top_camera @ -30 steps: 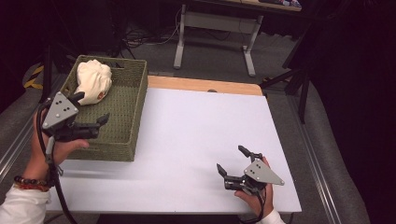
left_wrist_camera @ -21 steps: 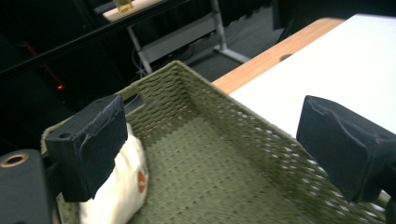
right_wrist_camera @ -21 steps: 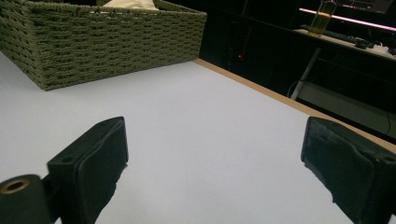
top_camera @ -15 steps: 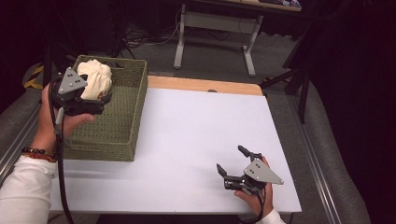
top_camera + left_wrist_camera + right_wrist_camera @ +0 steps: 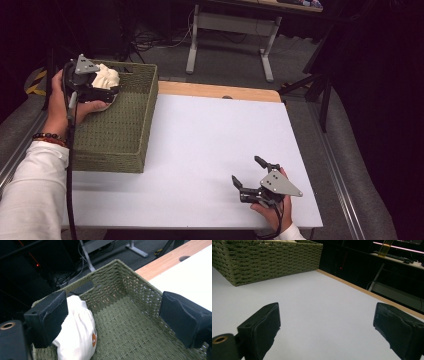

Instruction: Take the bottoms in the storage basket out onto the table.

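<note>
The left gripper (image 5: 107, 92) hovers over the white bag (image 5: 106, 77) (in the green basket (image 5: 120, 135)), jaws apart.

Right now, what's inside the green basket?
A white cloth bag with a small orange mark lies in a far corner of the woven basket. The left gripper hovers open over it. The bag's contents and the floor under it are hidden.
</note>
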The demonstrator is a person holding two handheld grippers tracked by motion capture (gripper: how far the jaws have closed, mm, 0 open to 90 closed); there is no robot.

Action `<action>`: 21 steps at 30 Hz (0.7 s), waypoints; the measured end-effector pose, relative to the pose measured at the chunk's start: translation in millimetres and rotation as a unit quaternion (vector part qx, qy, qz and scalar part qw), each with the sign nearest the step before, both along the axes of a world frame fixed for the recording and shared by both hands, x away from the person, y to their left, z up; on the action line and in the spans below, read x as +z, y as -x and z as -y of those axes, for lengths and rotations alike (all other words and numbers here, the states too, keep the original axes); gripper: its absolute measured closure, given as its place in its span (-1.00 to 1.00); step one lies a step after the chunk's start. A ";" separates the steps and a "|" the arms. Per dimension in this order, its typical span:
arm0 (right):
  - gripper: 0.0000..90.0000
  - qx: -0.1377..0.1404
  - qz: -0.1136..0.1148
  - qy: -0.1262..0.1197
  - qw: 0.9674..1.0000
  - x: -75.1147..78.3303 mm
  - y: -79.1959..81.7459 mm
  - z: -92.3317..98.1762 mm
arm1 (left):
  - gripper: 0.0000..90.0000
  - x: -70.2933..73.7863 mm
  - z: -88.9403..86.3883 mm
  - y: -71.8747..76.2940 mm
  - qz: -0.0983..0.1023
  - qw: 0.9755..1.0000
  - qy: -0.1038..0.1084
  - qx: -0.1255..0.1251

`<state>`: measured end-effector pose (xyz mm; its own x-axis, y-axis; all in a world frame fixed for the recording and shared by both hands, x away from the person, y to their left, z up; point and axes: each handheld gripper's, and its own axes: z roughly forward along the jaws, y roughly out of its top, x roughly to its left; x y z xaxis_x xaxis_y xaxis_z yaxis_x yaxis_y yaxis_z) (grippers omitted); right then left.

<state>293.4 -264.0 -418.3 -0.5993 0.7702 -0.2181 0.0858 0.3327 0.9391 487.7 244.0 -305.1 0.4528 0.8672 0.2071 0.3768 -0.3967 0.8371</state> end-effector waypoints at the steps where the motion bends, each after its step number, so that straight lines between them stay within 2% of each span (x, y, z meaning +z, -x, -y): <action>1: -0.82 0.000 -0.001 0.000 1.000 -0.3 -0.4 0.5 | -0.79 -0.3 0.2 -2.8 -0.004 1.000 -0.002 0.001; 3: -0.82 -0.001 -0.002 0.001 1.000 -0.7 -0.6 0.7 | -0.78 -4.4 1.1 -15.1 -0.011 1.000 -0.004 0.009; 4: -0.82 0.000 -0.003 0.001 1.000 -1.3 -1.3 0.8 | -0.78 -4.4 1.1 -15.1 -0.011 1.000 -0.004 0.009; 5: -0.82 0.000 -0.005 0.000 1.000 -1.9 -1.6 0.5 | -0.78 -8.1 1.4 -24.0 -0.020 1.000 -0.012 0.013; 7: -0.82 0.001 -0.006 0.003 1.000 -3.0 -2.1 -0.2 | -0.77 -11.5 1.9 -32.0 -0.029 0.999 -0.010 0.016; 9: -0.82 0.003 -0.009 0.007 1.000 -4.2 -2.6 -1.1 | -0.76 -15.1 3.2 -41.7 -0.044 0.999 -0.020 0.024; 10: -0.82 0.004 -0.010 0.008 1.000 -4.9 -2.8 -1.6 | -0.75 -15.1 3.2 -41.7 -0.044 0.999 -0.020 0.024; 11: -0.82 0.005 -0.011 0.011 1.000 -5.7 -2.9 -2.2 | -0.74 -19.0 4.4 -51.9 -0.055 0.998 -0.020 0.032; 12: -0.82 0.005 -0.011 0.011 1.000 -5.7 -2.9 -2.2 | -0.74 -19.0 4.4 -51.9 -0.055 0.998 -0.020 0.032; 15: -0.82 0.003 -0.014 0.015 1.000 -7.6 -4.6 -2.5 | -0.74 -26.0 1.1 -68.7 -0.070 0.996 -0.018 0.046; 16: -0.82 0.003 -0.014 0.015 1.000 -7.6 -4.6 -2.5 | -0.74 -26.0 1.1 -68.7 -0.070 0.996 -0.018 0.046; 17: -0.82 0.000 -0.016 0.016 1.000 -8.7 -5.8 -2.2 | -0.74 -30.3 -2.9 -75.9 -0.075 0.995 -0.027 0.059; 20: -0.82 -0.003 -0.017 0.016 1.000 -9.1 -6.4 -1.7 | -0.74 -39.9 -14.3 -86.6 -0.100 0.992 -0.019 0.075; 21: -0.82 -0.004 -0.019 0.016 1.000 -9.3 -6.2 -1.8 | -0.75 -39.9 -14.3 -86.6 -0.100 0.992 -0.019 0.075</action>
